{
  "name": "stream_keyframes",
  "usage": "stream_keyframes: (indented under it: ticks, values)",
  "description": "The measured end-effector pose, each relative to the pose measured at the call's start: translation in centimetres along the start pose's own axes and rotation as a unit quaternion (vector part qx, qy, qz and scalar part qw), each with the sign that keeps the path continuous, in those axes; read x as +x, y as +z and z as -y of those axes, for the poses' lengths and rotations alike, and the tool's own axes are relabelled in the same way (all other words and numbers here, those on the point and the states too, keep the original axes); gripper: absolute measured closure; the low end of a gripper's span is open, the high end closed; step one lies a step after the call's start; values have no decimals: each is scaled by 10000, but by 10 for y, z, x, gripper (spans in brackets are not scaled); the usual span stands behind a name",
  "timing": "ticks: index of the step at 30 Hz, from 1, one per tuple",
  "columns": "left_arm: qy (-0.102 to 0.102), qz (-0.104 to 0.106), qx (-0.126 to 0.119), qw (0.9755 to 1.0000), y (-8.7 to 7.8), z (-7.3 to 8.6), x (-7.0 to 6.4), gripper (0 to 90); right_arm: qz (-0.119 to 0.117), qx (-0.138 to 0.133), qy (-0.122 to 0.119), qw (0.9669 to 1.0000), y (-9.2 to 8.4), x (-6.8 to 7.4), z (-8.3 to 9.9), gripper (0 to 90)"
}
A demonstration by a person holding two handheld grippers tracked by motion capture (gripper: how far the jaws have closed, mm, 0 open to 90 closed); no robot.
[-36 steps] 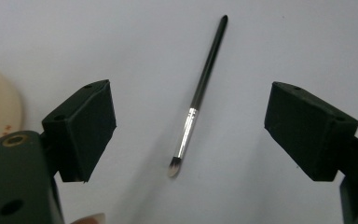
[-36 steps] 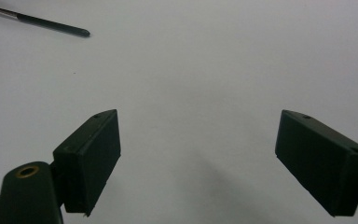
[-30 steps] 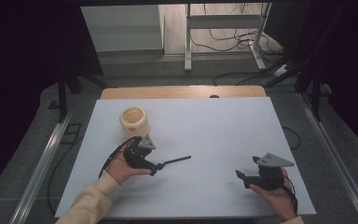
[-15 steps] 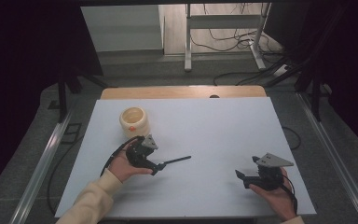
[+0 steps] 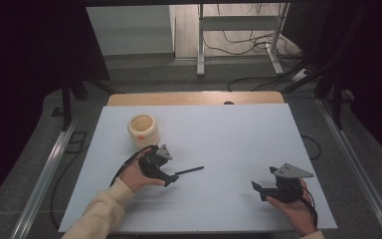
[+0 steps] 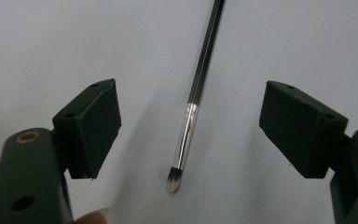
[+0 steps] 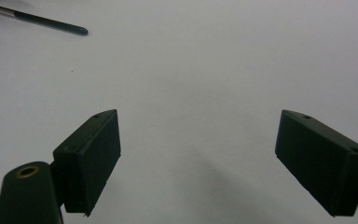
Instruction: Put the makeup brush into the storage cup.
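High view, left to right: a cream-coloured pot (image 5: 143, 129) stood on the far left part of the pale desk (image 5: 229, 134), its mouth facing up. Nearer the person, the left hand (image 5: 132, 175) held the left tool (image 5: 165, 178) low over the desk, its jaws spread apart and gripping nothing. A thin dark brush (image 5: 189, 171) lay flat on the desk, running from between those jaws out toward the right. In the left gripper view the brush (image 6: 196, 93) lay between the two black jaws without touching either one, its bristle tip nearest the camera, a shiny metal collar behind the tip, and the dark handle leading away. Well apart, at the near right of the desk, the right hand (image 5: 294, 209) held the right tool (image 5: 256, 186), which carried a grey three-cornered plate on top and pointed left. In the right gripper view its jaws stood wide apart over bare desk, and the handle end of the brush (image 7: 37, 19) lay far off at upper left.
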State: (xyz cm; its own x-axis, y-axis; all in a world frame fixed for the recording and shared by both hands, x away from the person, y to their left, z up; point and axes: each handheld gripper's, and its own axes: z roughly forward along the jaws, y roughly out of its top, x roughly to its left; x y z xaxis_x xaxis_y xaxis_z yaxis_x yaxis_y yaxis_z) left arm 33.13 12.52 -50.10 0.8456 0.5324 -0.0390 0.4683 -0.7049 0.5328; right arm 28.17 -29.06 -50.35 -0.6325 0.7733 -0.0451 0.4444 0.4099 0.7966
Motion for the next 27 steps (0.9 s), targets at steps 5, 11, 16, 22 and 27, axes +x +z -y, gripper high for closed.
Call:
stream_keyframes:
  ticks: [5, 11, 16, 22, 27]
  values:
    - [28, 60, 105, 9999, 6, 0, 1, 221, 4, -6, 11, 10000, 0, 0, 0, 145]
    - [63, 139, 275, 9995, 12, 1, 3, 258, 2, -2, 8, 10000, 0, 0, 0, 146]
    - [127, 207, 322, 9992, 16, 1, 3, 307, 3, 4, 2, 10000, 0, 0, 0, 146]
    - [120, 251, 391, 9988, 20, 2, 5, 323, 5, 7, -1, 10000, 0, 1, 0, 146]
    - [94, 223, 388, 9990, 21, 2, 6, 362, 3, 12, -10, 10000, 0, 1, 0, 146]
